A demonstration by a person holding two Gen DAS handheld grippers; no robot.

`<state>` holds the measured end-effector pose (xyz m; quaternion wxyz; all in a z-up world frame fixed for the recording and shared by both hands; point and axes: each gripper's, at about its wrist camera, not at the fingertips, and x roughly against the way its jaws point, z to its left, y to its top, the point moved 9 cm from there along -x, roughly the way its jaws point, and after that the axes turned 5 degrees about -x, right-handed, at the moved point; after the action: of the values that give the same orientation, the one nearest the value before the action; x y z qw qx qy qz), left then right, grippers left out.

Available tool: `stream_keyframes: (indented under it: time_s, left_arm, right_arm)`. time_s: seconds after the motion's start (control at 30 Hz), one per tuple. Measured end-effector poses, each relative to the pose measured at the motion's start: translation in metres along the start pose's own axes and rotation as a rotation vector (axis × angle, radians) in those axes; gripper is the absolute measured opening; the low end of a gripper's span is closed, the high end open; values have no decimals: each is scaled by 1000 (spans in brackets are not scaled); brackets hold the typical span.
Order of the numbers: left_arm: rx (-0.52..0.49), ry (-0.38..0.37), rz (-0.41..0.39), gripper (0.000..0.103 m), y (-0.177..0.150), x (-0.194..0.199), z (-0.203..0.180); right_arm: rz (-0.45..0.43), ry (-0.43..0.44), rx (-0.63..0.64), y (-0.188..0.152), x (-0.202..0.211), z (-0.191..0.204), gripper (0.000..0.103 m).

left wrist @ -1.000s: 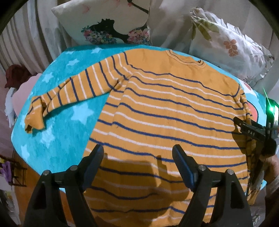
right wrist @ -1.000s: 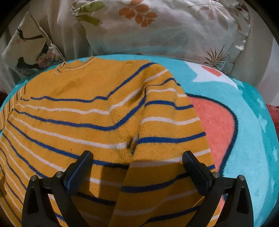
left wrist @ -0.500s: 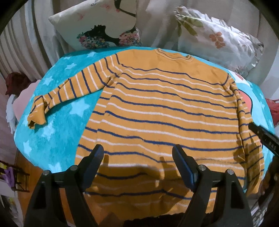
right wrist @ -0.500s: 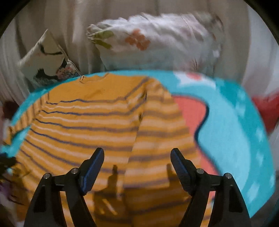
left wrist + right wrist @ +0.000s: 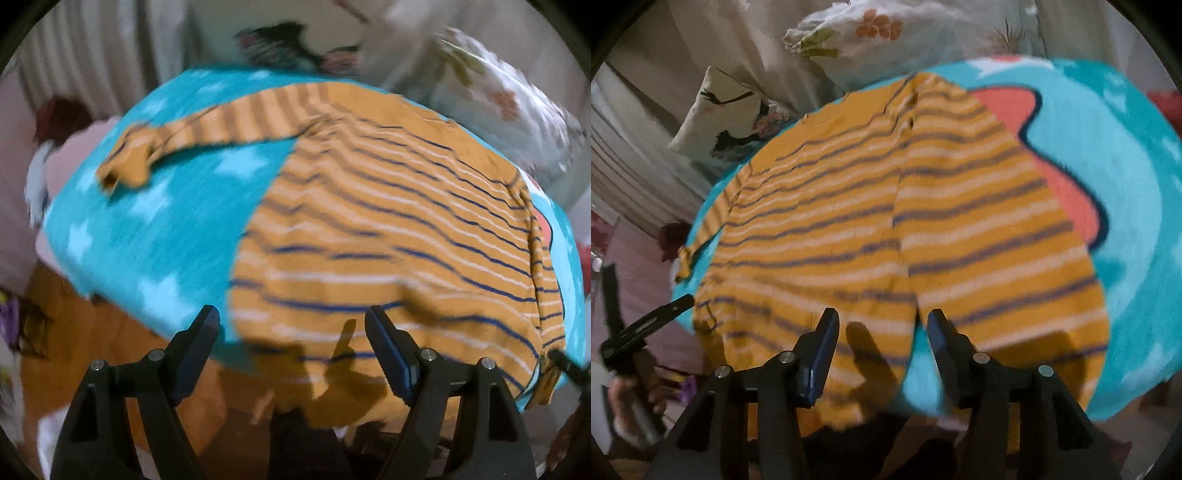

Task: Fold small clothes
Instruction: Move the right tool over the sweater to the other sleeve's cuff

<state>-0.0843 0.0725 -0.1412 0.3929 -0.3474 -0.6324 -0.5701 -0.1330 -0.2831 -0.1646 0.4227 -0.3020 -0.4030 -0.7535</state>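
- Right gripper (image 5: 882, 332): jaws closing above the hem of the sweater (image 5: 871, 229), pads not yet on the cloth.
- Left gripper (image 5: 291, 328): jaws wide apart, empty, over the sweater's near left corner.
- Sweater: orange, striped, flat on teal blanket (image 5: 147, 229); one sleeve (image 5: 207, 129) stretched out left, the other folded over the body.
- Pillows (image 5: 886, 33) behind.

Surface: a bed under a turquoise blanket (image 5: 155, 236) with pale stars and a coral patch at the frame's right.
On it: an orange striped sweater (image 5: 388, 229) spread flat, one sleeve reaching to the upper left.
Behind: floral pillows (image 5: 886, 33) along the top.
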Motion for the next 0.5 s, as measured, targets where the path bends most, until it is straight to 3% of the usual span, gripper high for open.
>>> stream_keyframes:
  time_s: [0.13, 0.27, 0.4, 0.43, 0.47, 0.5]
  left_arm:
    - [80, -75, 14, 84, -16, -6, 30]
    - [90, -230, 40, 85, -22, -21, 24]
    - [99, -365, 107, 85, -28, -35, 2]
    - [93, -356, 127, 85, -31, -38, -1]
    - [74, -327, 150, 76, -33, -42, -4]
    - [46, -287, 169, 65, -35, -45, -4]
  right_arm:
    - [63, 30, -24, -32, -7, 1, 54]
    - [101, 60, -57, -48, -25, 10, 54]
    - [102, 21, -69, -48, -45, 25, 72]
    - [104, 6, -80, -48, -47, 27, 73]
    - [105, -24, -92, -49, -51, 29, 72]
    - [111, -57, -97, -50, -56, 30, 61]
